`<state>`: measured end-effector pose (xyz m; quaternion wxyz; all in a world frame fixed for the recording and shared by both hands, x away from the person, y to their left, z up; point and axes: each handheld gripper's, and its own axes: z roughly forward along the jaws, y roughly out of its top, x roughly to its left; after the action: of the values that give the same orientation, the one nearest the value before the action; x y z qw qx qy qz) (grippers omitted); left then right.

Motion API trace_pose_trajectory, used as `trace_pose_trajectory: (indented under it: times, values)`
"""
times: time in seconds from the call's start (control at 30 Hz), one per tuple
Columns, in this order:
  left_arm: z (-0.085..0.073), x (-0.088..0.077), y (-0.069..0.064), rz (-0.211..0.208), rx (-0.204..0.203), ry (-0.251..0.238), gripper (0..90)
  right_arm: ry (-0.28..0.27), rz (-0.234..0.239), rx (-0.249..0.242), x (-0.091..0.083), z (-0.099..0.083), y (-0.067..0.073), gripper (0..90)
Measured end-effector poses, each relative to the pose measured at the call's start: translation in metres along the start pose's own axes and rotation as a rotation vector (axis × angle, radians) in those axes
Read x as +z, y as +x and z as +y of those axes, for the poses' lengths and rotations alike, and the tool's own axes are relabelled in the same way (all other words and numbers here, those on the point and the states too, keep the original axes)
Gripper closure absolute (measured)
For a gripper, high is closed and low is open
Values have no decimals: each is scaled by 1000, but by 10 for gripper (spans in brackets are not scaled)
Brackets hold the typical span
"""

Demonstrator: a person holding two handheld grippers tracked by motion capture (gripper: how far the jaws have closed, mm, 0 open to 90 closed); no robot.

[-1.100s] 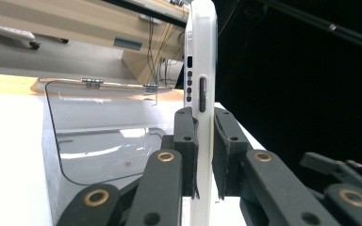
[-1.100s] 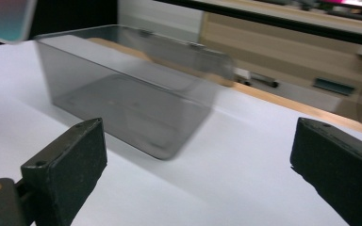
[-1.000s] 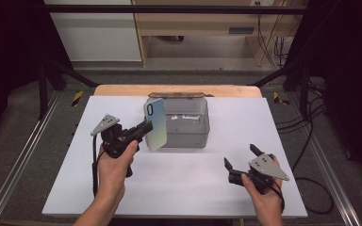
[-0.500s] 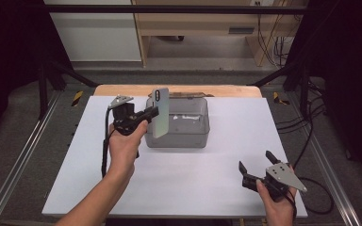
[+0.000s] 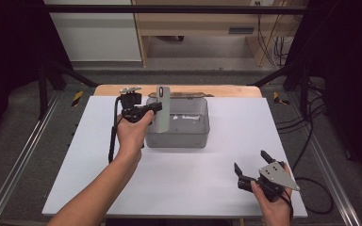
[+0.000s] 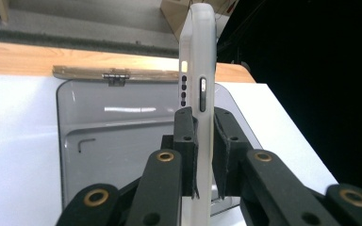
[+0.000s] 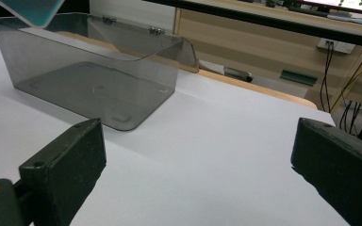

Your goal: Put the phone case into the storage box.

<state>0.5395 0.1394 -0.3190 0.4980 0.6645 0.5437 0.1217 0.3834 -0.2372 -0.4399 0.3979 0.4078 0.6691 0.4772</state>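
Smoky-grey clear plastic box [image 5: 177, 125], hinged lid thrown open toward 12 o'clock, sits on the white table top [image 5: 179, 179] a bit past centre. Left gripper [image 5: 156, 108] is clamped on a slim white-cased phone [image 5: 163, 109], held upright on edge over the box's 9 o'clock wall. In the left gripper view the black pads squeeze the phone [image 6: 197, 94] from both flat sides, low on its body; side button and a row of small holes face the camera, box floor [image 6: 122, 146] straight beyond. Right gripper [image 5: 250, 165] rests near the table's 5 o'clock corner, well apart from the box, jaws spread wide w/ nothing between them. Right gripper view shows the same: two pads far apart, bare table between, box [image 7: 94, 89] at 11 o'clock, and a teal corner of the phone [image 7: 30, 9] poking in at the top edge.

Progress, judged from this: pickup is done, carry to the box approx done, lid already open. Left to do: lower the phone into the box, let go, pull the hand clear, and prob. shut the lid, which may be what the idle right gripper is for. Phone is still above the rim, not inside; can't tell if it touches the wall.

Writing: none readable. No logo or label visible on the phone case, box, or grippers; box floor has a faint moulded mark, too small to read.
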Motion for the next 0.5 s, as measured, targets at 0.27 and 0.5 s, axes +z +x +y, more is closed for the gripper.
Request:
trace_pose_trajectory:
  times: [0.27, 0.5]
  values:
    - [3, 17, 12, 50, -15, 30, 809, -3, 0, 3, 0, -1, -2, 40]
    - [3, 22, 21, 70, -28, 46, 809, 6, 13, -6, 1, -1, 0, 40]
